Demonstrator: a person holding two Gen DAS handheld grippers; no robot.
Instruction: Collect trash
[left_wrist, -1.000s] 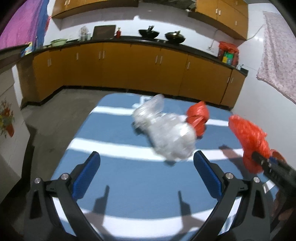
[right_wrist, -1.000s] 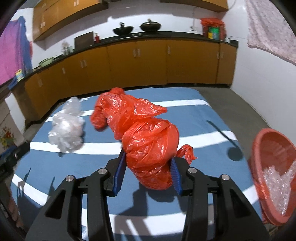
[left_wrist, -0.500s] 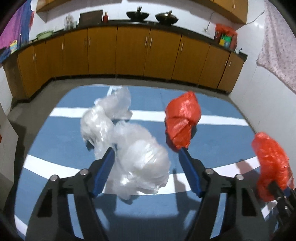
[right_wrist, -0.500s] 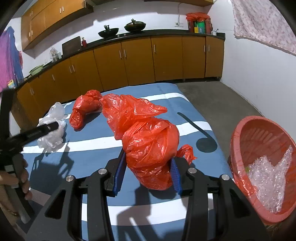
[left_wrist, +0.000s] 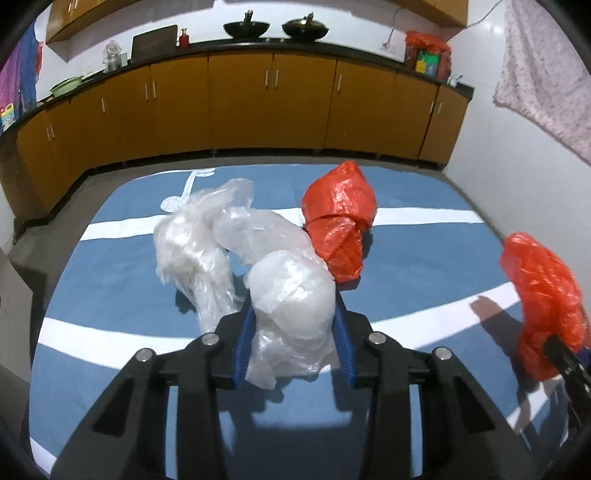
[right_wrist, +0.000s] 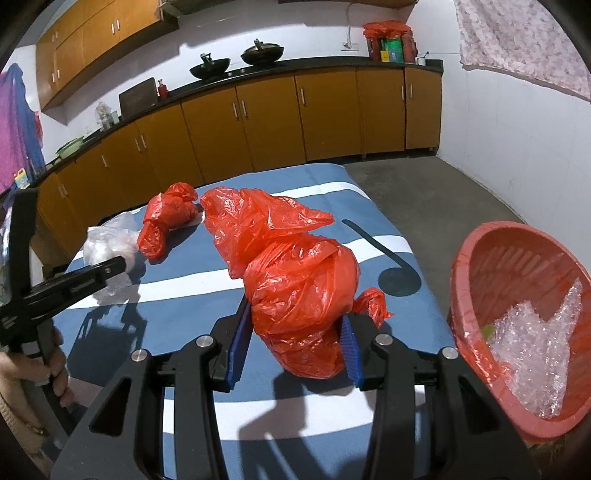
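Clear crumpled plastic bag (left_wrist: 291, 295) lies on the blue white-striped mat (left_wrist: 122, 295), the left gripper (left_wrist: 293, 343) closing on it, pads touching; the right gripper (right_wrist: 293, 343) clamps a knotted red plastic bag (right_wrist: 299, 291) beside the red plastic basket (right_wrist: 476, 258); another red bag (left_wrist: 340, 221) lies apart

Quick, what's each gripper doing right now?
Left gripper: jaws closing on the crumpled clear plastic bag.
Right gripper: shut on the knotted red plastic bag.
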